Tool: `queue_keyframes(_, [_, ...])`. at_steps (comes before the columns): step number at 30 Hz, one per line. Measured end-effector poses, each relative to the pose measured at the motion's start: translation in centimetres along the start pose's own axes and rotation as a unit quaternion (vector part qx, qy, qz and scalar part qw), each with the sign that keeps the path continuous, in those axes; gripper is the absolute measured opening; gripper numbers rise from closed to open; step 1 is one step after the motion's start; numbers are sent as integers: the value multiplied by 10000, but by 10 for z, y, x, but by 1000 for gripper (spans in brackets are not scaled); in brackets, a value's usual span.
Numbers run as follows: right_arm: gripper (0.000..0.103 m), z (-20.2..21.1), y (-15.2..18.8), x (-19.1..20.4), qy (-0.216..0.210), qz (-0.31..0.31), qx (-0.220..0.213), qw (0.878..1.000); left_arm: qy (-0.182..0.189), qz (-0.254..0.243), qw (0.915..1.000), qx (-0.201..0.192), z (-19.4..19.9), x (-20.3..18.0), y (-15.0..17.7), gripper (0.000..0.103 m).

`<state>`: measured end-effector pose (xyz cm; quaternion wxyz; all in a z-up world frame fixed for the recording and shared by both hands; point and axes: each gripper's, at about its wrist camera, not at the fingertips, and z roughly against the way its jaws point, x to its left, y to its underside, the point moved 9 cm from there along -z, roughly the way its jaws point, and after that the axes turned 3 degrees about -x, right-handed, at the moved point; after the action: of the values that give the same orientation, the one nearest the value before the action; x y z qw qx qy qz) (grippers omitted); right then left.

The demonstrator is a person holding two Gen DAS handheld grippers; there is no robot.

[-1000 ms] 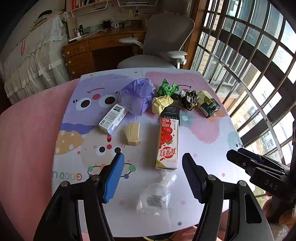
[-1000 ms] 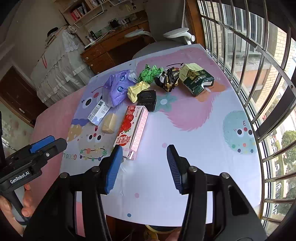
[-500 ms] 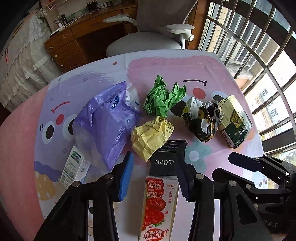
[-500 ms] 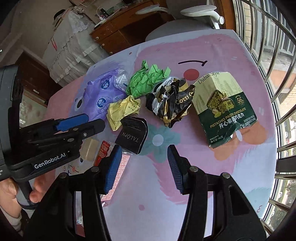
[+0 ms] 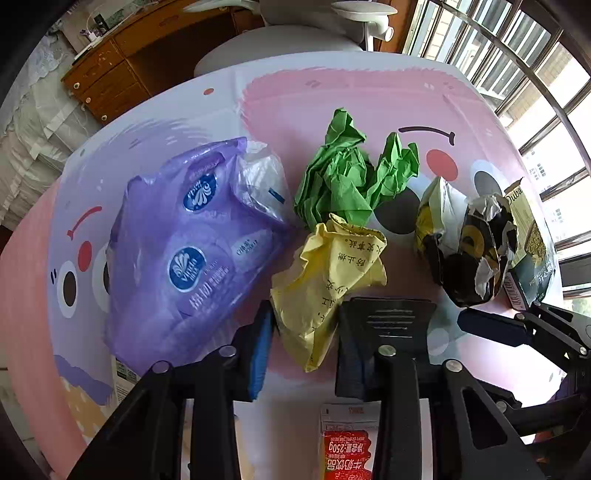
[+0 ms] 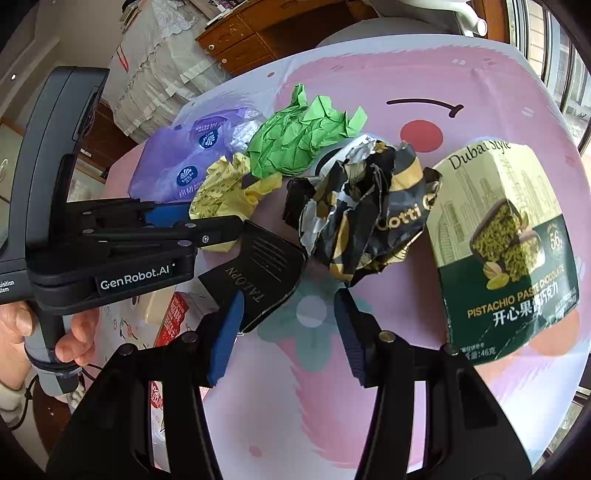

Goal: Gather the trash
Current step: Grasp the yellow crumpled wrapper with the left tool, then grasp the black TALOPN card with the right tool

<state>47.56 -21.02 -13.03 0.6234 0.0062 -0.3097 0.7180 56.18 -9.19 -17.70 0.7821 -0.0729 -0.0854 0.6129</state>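
Observation:
Trash lies on a cartoon-print table [image 6: 406,424]. My left gripper [image 5: 304,347] has both pads against the near end of a yellow crumpled paper [image 5: 328,273], which rests on the table; it is also seen in the right wrist view [image 6: 221,192]. My right gripper [image 6: 288,332] is open just short of a black-and-gold crumpled wrapper [image 6: 362,214], with a black card [image 6: 258,266] by its left finger. Also here: green crumpled paper [image 5: 343,177], a purple tissue bag [image 5: 184,258], a pistachio chocolate box [image 6: 506,240] and a red milk carton [image 5: 349,458].
A grey office chair [image 5: 295,33] and a wooden desk [image 5: 110,74] stand beyond the table's far edge. Window bars [image 5: 535,74] run along the right. A hand [image 6: 22,325] holds the left gripper's handle at the table's left side.
Both grippers have moved forward and down toward the far trash. The left fingers have narrowed around the yellow paper. The right gripper's opening is unchanged.

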Motion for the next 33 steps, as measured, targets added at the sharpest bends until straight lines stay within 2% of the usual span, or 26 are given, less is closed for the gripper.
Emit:
queue_keyframes(6, [48, -17, -16, 6, 73, 291, -142, 9994, -43, -86, 9998, -176, 6, 5, 10, 28])
queue_keyframes(11, [46, -20, -16, 18, 202, 845, -192, 9960, -39, 208, 9995, -234, 12, 15, 24, 26])
queue_keyframes(12, [35, -21, -13, 20, 189, 910, -162, 9955, -46, 264, 9993, -250, 13, 17, 26, 26])
queue_keyframes(16, [5, -18, -4, 23, 275, 1008, -110, 9945, -96, 447, 9984, -327, 19, 28, 38, 25])
queue_keyframes(18, [2, -7, -3, 24, 262, 937, -252, 9949, -81, 543, 9976, -417, 31, 30, 47, 25])
queue_keyframes(26, [1, 62, 11, 31, 451, 489, -878, 9939, 25, 778, 9930, -884, 94, 39, 76, 25])
queue_keyframes(30, [1, 102, 39, 42, 605, 321, -1089, 9917, 214, 764, 9908, -1097, 131, 37, 102, 25])
queue_keyframes(33, [1, 130, 66, 55, 743, 124, -1227, 9896, 386, 641, 9896, -1231, 162, 34, 134, 25])
